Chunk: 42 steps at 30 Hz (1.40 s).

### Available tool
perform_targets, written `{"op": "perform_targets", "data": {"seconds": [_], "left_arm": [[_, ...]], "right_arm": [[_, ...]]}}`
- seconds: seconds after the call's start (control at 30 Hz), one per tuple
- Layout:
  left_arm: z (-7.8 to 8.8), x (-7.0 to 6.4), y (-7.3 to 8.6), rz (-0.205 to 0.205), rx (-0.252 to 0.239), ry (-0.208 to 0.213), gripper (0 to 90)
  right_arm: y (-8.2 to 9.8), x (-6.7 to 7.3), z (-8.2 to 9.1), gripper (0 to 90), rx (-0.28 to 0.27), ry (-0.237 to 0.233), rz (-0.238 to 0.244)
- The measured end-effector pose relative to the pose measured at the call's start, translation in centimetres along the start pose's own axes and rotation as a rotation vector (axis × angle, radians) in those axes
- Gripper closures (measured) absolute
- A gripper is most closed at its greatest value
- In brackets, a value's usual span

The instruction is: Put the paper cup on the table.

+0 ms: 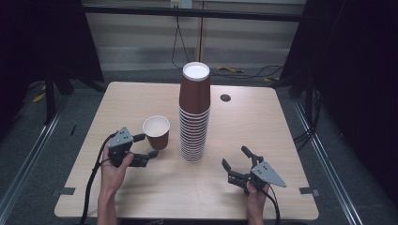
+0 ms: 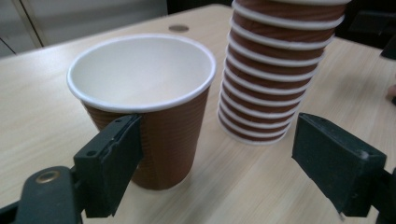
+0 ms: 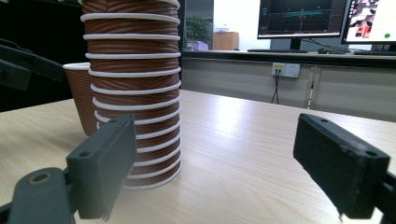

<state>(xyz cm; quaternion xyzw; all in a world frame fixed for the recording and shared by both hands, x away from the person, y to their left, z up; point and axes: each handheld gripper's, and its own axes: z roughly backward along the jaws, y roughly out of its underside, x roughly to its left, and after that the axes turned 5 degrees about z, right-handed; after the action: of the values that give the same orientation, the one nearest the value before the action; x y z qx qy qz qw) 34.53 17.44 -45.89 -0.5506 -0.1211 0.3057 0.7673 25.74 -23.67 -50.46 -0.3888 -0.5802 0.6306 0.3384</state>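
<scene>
my left tongs (image 1: 146, 145) stand spread beside the single cup (image 1: 156, 131); right tongs (image 1: 236, 163) spread too. next: close on the cup, lift toward the stack (image 1: 194, 112).

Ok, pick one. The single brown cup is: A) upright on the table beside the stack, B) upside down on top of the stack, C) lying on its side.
A: the single cup stands mouth up on the table, just beside the cup stack.

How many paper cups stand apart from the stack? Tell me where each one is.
1. The lone paper cup stands upright just left of the tall cup stack; another could hide behind that stack.
</scene>
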Motion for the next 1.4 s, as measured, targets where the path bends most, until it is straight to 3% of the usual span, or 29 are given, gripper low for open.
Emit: {"op": "perform_targets", "data": {"seconds": [0.1,0.2,0.3,0.43,0.5,0.57,0.6,0.7,0.73,0.77,0.83,0.9,0.93,0.97,1.0,1.07,1.1,1.17,1.3,1.33,1.37,1.4], "left_arm": [[0.1,-0.9,0.0,-0.015,-0.044,0.001,15.7],[0.4,-1.4,0.2,-0.01,-0.076,-0.025,15.6],[0.4,-2.1,0.4,-0.03,-0.086,-0.026,15.6],[0.1,-2.9,1.3,-0.016,-0.138,-0.001,15.6],[0.1,-3.2,1.8,-0.029,-0.144,-0.05,15.6],[0.1,-3.6,2.4,-0.015,-0.192,-0.096,15.4],[0.2,-3.6,3.0,-0.001,-0.211,-0.077,15.4],[0.2,-4.2,3.9,0.023,-0.257,-0.087,15.3],[0.1,-4.4,4.2,0.042,-0.267,-0.061,15.3],[0.1,-4.5,4.4,0.022,-0.263,-0.049,15.3],[-0.3,-4.9,4.9,0.034,-0.267,-0.08,15.1],[-0.6,-4.9,5.1,0.015,-0.258,-0.063,15.2],[-0.9,-5.3,5.3,0.053,-0.268,-0.056,15.2],[-0.9,-5.3,5.2,0.055,-0.272,-0.028,15.2],[-1.0,-5.4,5.1,0.066,-0.286,-0.025,15.3],[-1.3,-5.6,5.1,0.055,-0.294,-0.044,15.1],[-1.4,-5.3,5.2,0.024,-0.268,-0.029,15.2],[-1.8,-5.8,5.6,0.032,-0.266,-0.054,15.3],[-1.7,-6.5,6.2,0.033,-0.304,-0.067,15.3],[-1.6,-6.5,6.2,-0.005,-0.317,-0.078,15.5],[-1.6,-6.9,6.4,0.01,-0.333,-0.085,15.3],[-1.4,-7.1,6.5,-0.008,-0.354,-0.096,15.4]], "right_arm": [[0.0,0.0,0.0,13.1,-0.002,-0.002,0.001],[0.0,0.0,0.0,13.1,-0.002,-0.002,0.001],[0.0,0.0,0.0,13.1,-0.002,-0.002,0.0],[0.0,0.0,0.0,13.1,0.0,0.001,0.0],[0.0,0.0,0.0,13.1,-0.002,-0.001,0.0],[0.0,0.0,0.0,13.1,-0.002,-0.001,0.0],[0.0,0.0,0.0,13.2,-0.003,-0.001,0.003],[0.0,0.0,0.0,13.2,-0.001,0.001,-0.001],[0.0,0.0,0.0,13.2,-0.001,-0.001,0.0],[0.0,0.0,0.0,13.1,-0.003,-0.001,0.0],[0.0,0.0,0.0,13.2,-0.002,0.0,0.0],[0.0,0.0,0.0,13.2,-0.002,0.0,0.001],[0.0,0.0,0.0,13.2,-0.003,0.0,0.0],[0.0,0.0,0.0,13.1,-0.003,0.0,0.0],[0.0,0.0,0.0,13.2,-0.002,-0.001,0.0],[0.0,0.0,0.0,13.2,0.0,0.001,-0.003],[0.0,0.0,0.0,13.2,-0.001,0.001,-0.001],[0.0,0.0,0.0,13.2,-0.003,-0.001,0.001],[0.0,0.0,0.0,13.2,-0.002,0.0,0.0],[0.0,0.0,0.0,13.2,-0.002,-0.001,0.0],[0.0,0.0,0.0,13.2,0.0,0.001,-0.001],[0.0,0.0,0.0,13.2,-0.003,-0.001,-0.004]]}}
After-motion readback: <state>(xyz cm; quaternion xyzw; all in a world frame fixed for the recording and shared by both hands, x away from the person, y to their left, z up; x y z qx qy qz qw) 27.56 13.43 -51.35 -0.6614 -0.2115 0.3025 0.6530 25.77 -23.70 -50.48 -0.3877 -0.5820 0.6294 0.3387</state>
